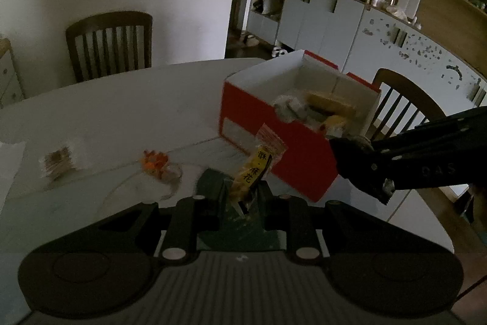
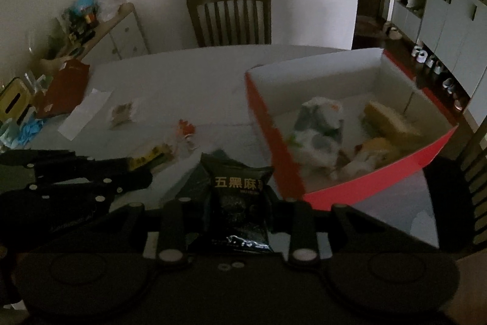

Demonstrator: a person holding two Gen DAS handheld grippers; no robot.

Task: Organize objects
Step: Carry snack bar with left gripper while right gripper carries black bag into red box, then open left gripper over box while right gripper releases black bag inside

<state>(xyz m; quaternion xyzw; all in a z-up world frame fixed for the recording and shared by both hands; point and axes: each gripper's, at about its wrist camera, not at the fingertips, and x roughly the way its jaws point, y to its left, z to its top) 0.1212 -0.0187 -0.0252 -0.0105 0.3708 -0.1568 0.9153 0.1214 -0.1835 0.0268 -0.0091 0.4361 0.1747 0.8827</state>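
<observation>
Holding one snack each. Left tool (image 1: 242,197) is clamped on a yellow packet (image 1: 254,172), which stands tilted toward the red box (image 1: 274,148); the packet's lower end is hidden between the fingers. Right tool (image 2: 236,203) is clamped on a black packet (image 2: 237,191); its bottom edge is cut off by the tool body.

Box sits on the worktop (image 1: 121,111), lid off. Contents are hard to make out in the dim light: at least one yellow pack (image 2: 389,119), one white patterned bag (image 2: 319,130), and a blurred pile at the near corner, count unclear.

Loose on the worktop: one orange-topped clear packet (image 1: 155,165), one brown snack in clear wrap (image 1: 57,160), one sheet of paper (image 2: 85,113). Left-wrist view crops the paper at the frame edge.

Two chairs: one (image 1: 109,44) behind the worktop, one (image 1: 401,102) beyond the box, partly blocked by the box and the right tool. Clutter on the side cabinet (image 2: 121,35) is too dark to identify.
</observation>
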